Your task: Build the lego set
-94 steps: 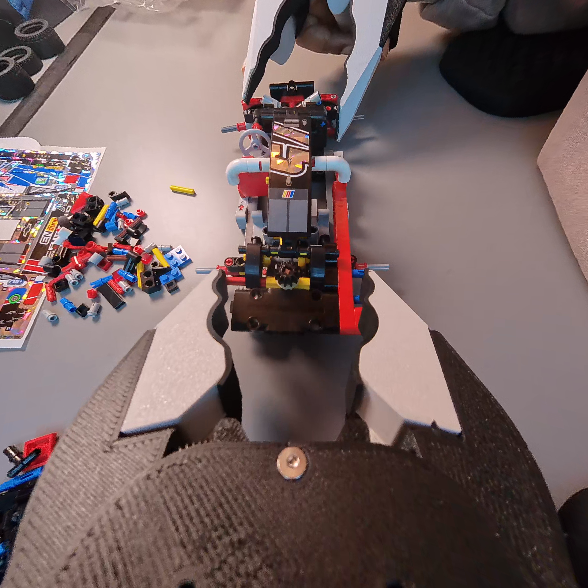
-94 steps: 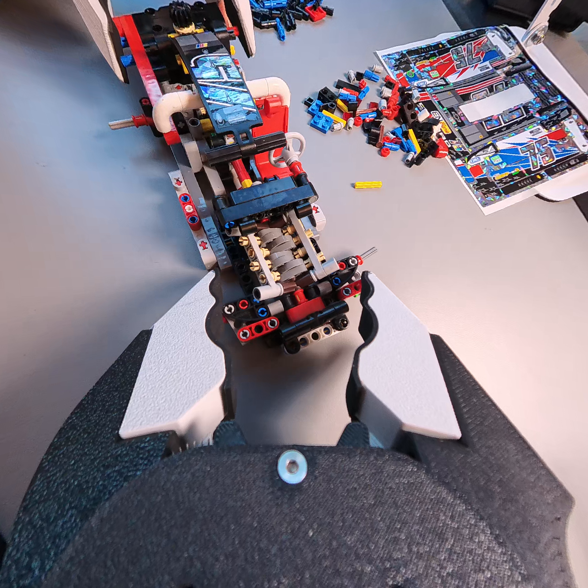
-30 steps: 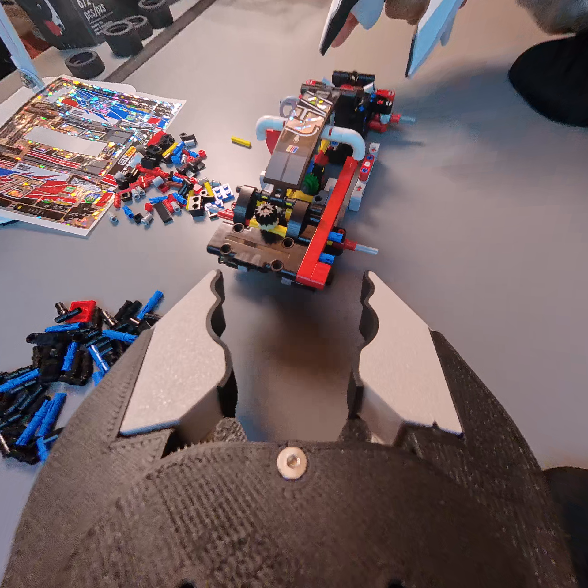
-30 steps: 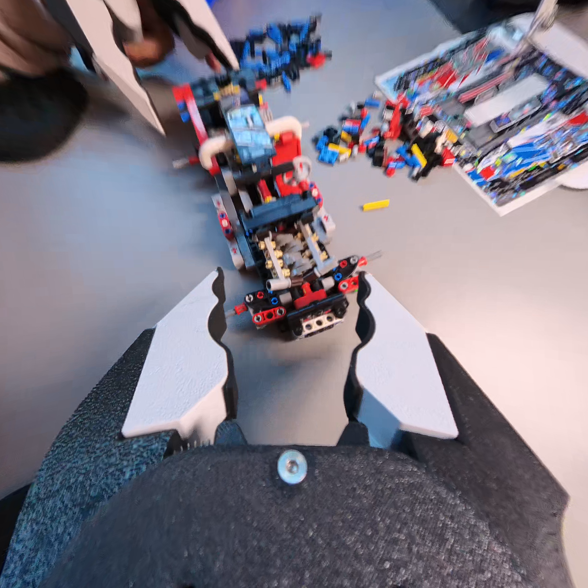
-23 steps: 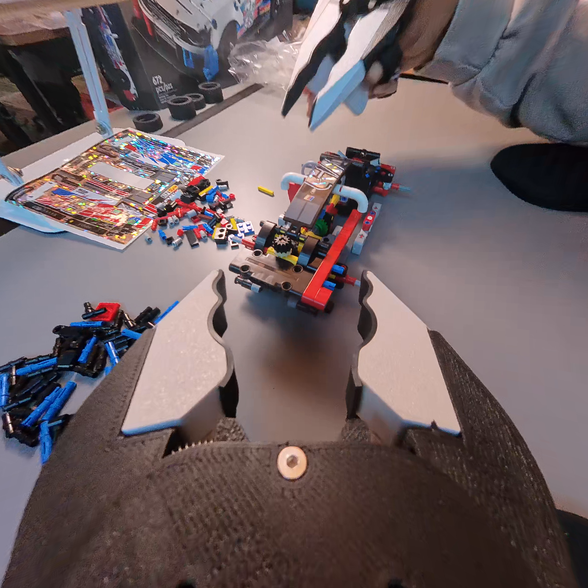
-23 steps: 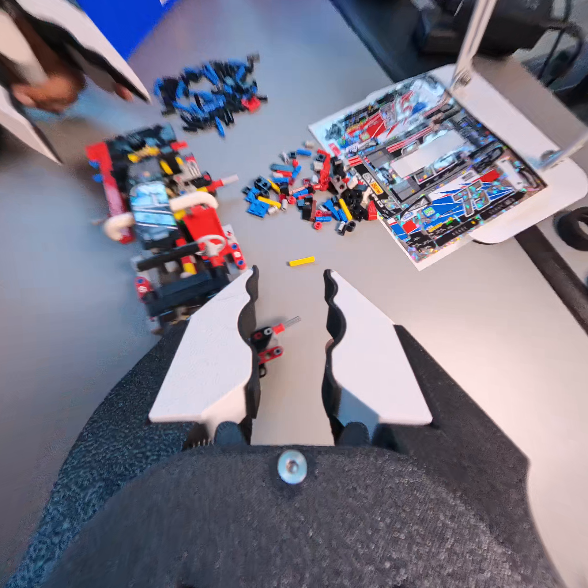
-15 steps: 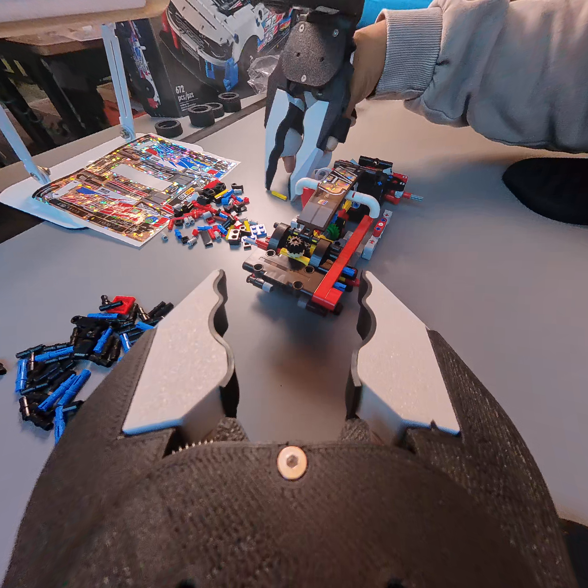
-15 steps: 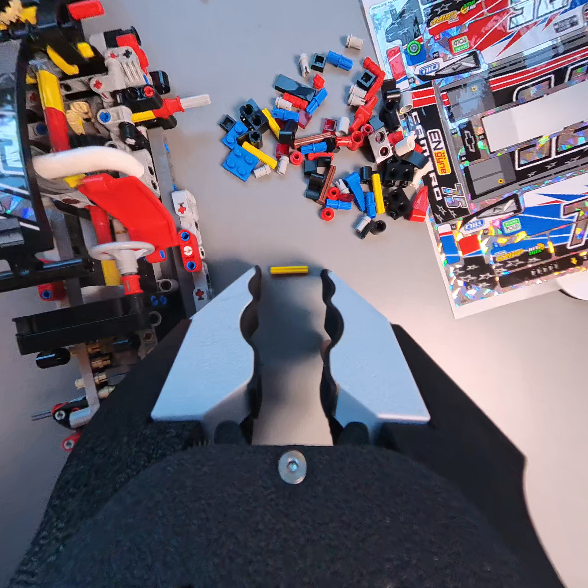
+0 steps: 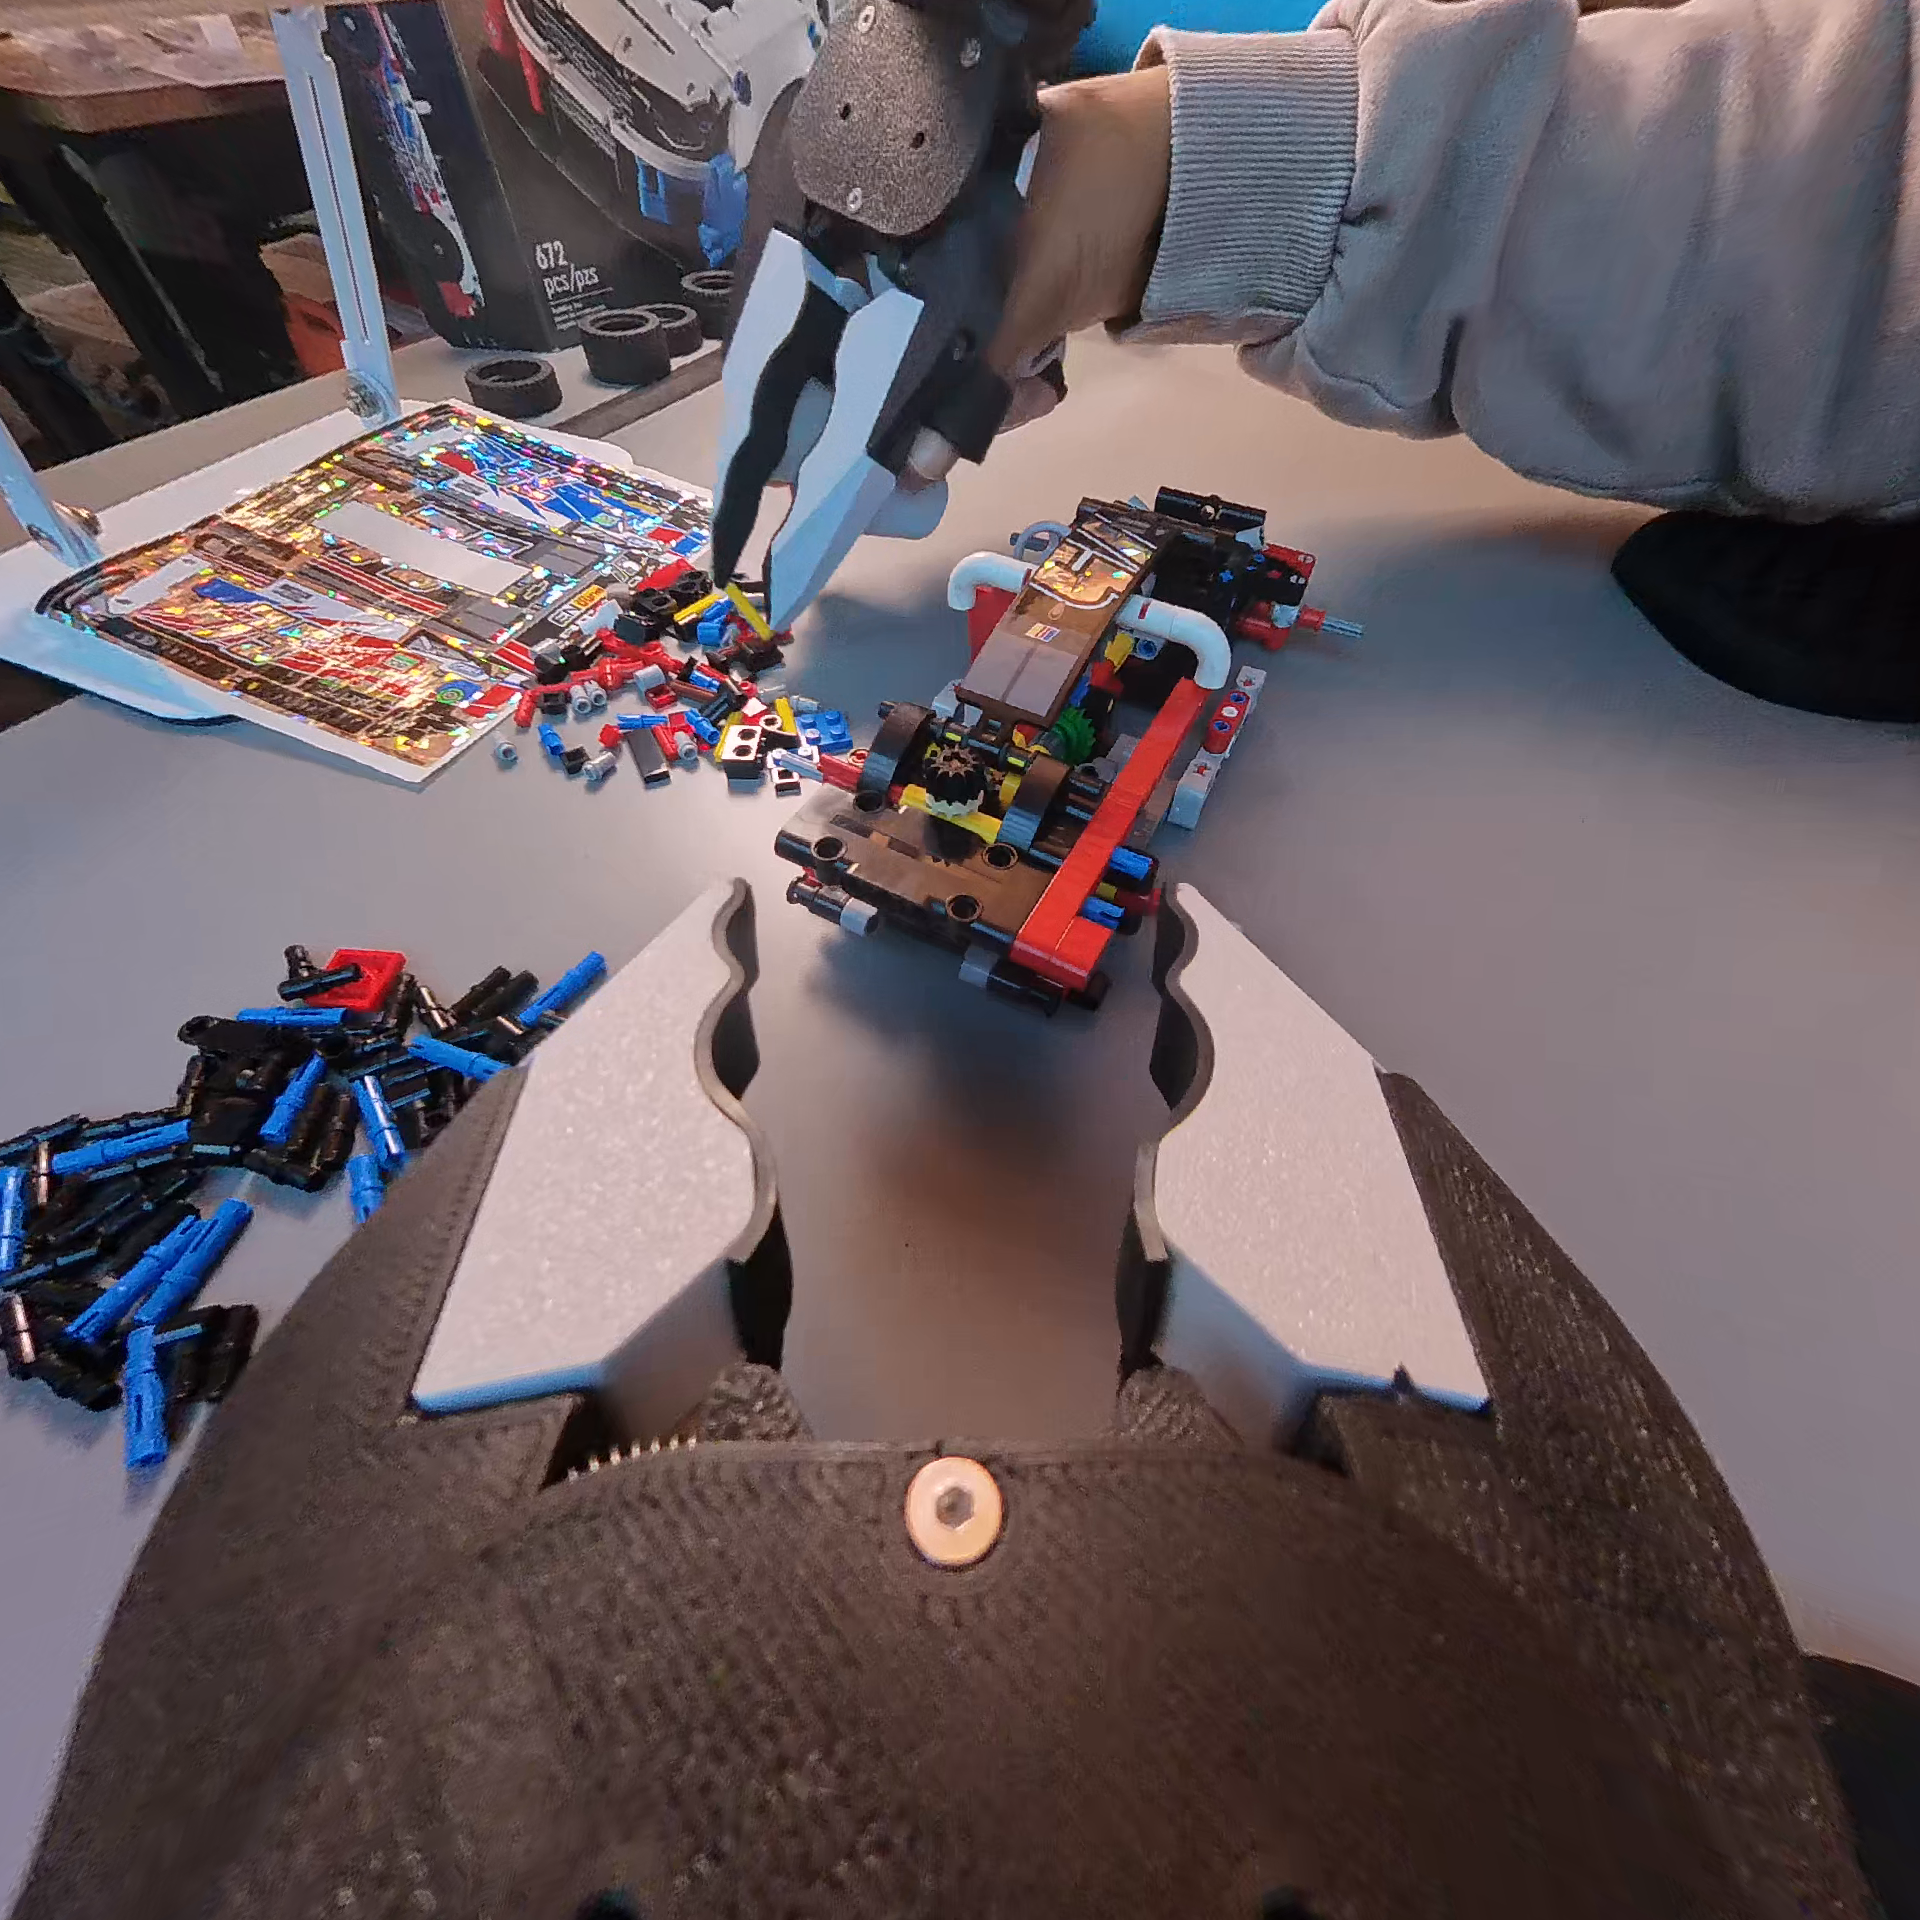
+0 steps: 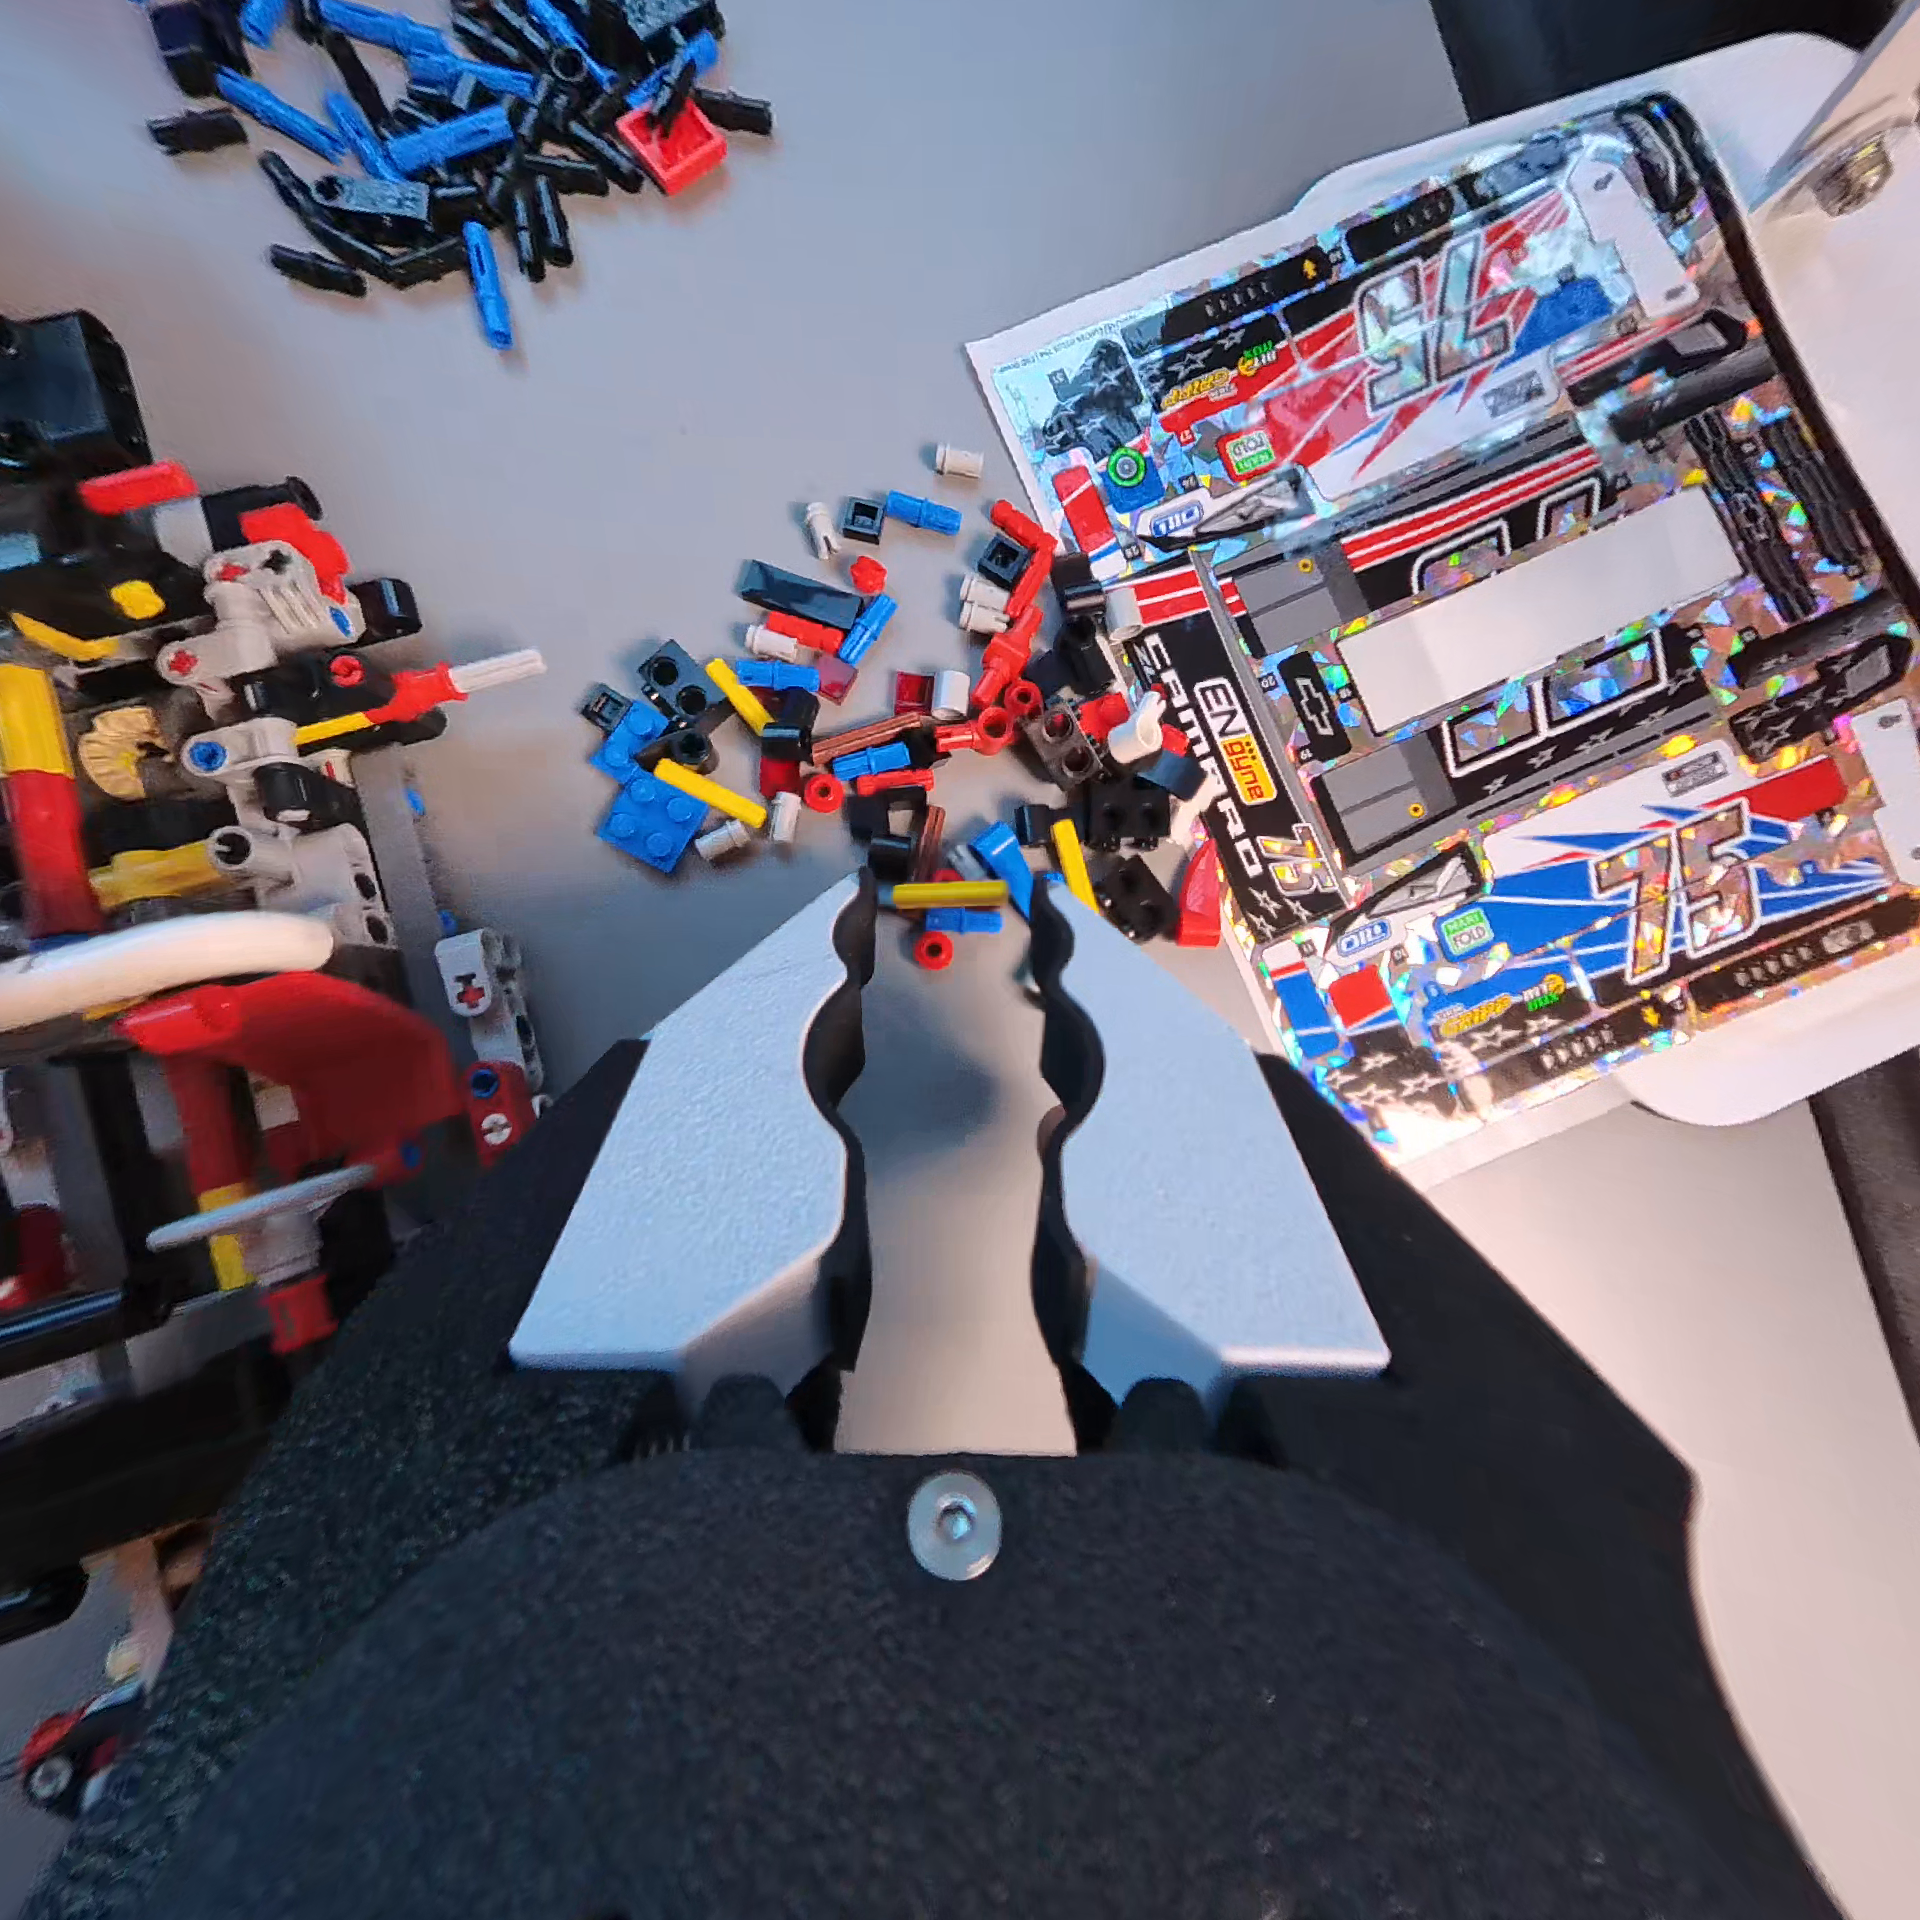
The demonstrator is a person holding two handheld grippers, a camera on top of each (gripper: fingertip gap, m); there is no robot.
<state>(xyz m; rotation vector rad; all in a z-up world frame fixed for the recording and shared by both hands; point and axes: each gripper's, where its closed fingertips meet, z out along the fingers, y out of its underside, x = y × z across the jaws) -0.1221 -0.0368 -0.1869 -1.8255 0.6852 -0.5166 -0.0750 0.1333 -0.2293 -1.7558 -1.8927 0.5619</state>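
The part-built Lego car, red and black, lies on the grey table just ahead of my left gripper, which is open and empty, its fingertips short of the car's near end. The car also shows at the left of the right wrist view. My right gripper is nearly closed over the pile of small mixed parts. A short yellow axle sits crosswise between its tips. In the left wrist view this gripper points down at the pile with the yellow axle at its tips.
A shiny sticker sheet lies right of the pile on a white stand base. A heap of blue and black pins lies left of my left gripper. The set's box and loose tyres stand at the back. A grey sleeve reaches over the car. About 20 cm separates my left fingertips from my right.
Both grippers let go of the car and drew back. My right gripper narrowed, swung to the loose yellow axle, took it between its tips, and moved on over the parts pile.
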